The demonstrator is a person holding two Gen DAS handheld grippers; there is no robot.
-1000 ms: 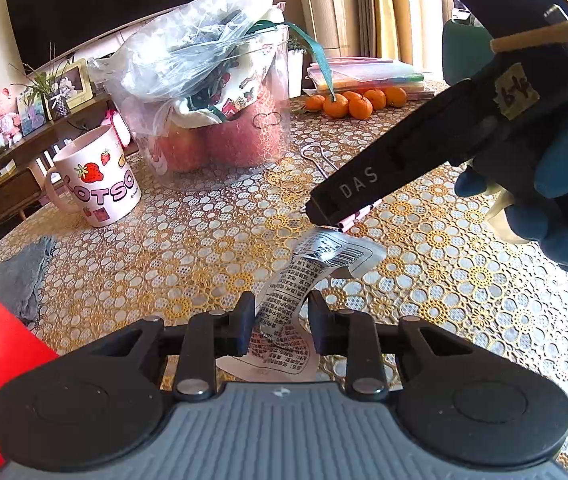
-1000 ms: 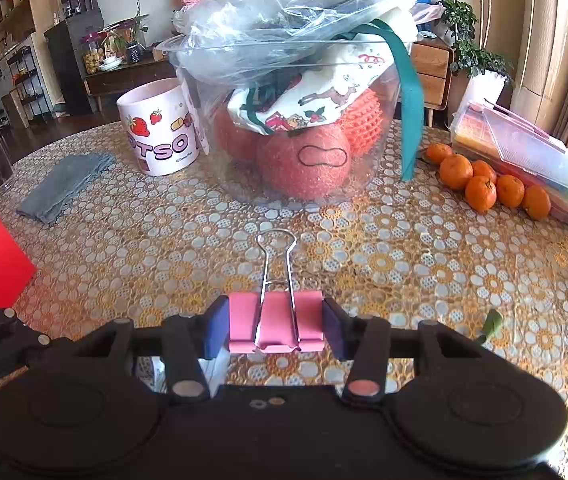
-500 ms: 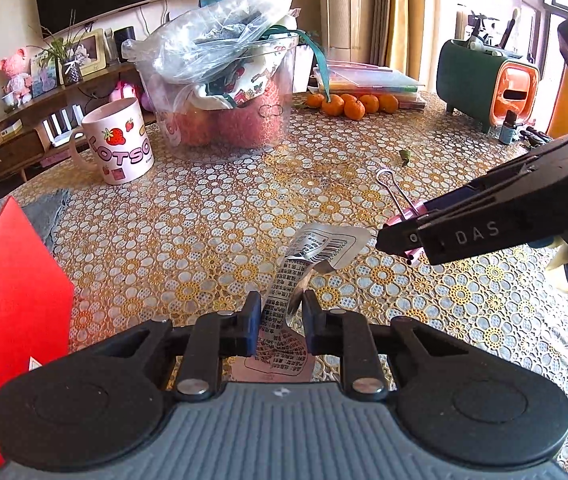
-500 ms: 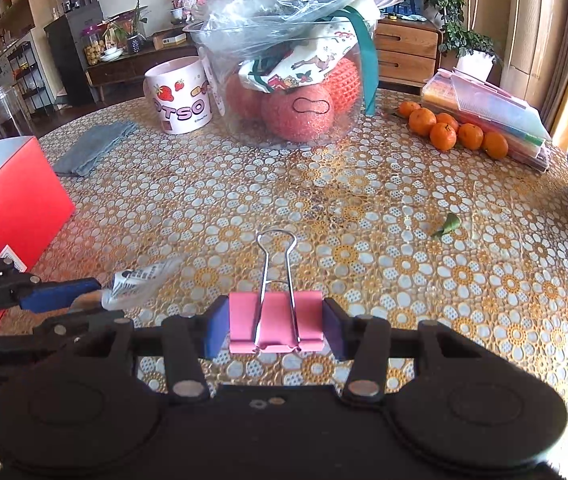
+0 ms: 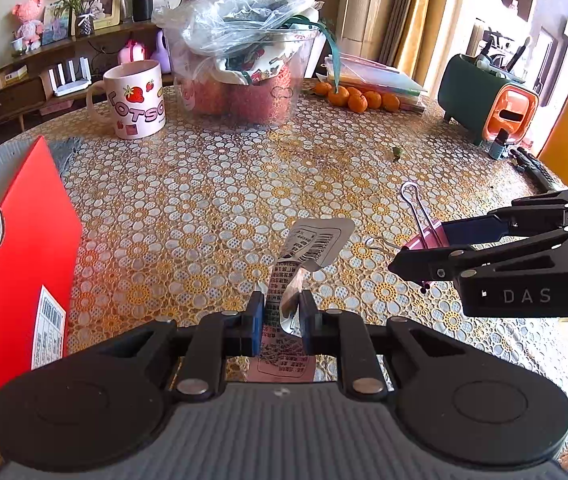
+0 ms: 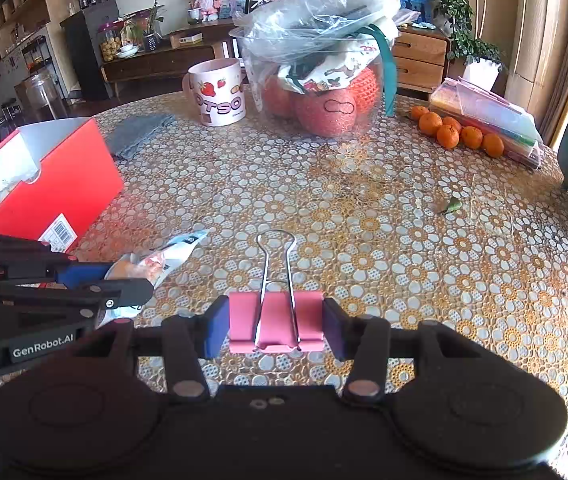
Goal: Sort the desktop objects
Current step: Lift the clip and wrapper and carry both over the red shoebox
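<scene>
While the left gripper (image 5: 280,316), its jaws just closing, pinched a packet (image 5: 307,248), the right gripper (image 6: 276,322) clamped a pink clip (image 6: 276,322) above the table (image 6: 363,208).

Round table (image 6: 363,240) in gold floral lace: red box (image 6: 64,196) left, mug (image 6: 220,94) and plastic tub (image 6: 323,92) far, tangerines (image 6: 455,134) right.

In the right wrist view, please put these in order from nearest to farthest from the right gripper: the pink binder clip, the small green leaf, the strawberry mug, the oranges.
1. Pink binder clip: clamped in the right gripper.
2. Small green leaf: ahead, to the right, on the table.
3. Oranges at the far right and the strawberry mug at the far left centre: too close to call.
</scene>
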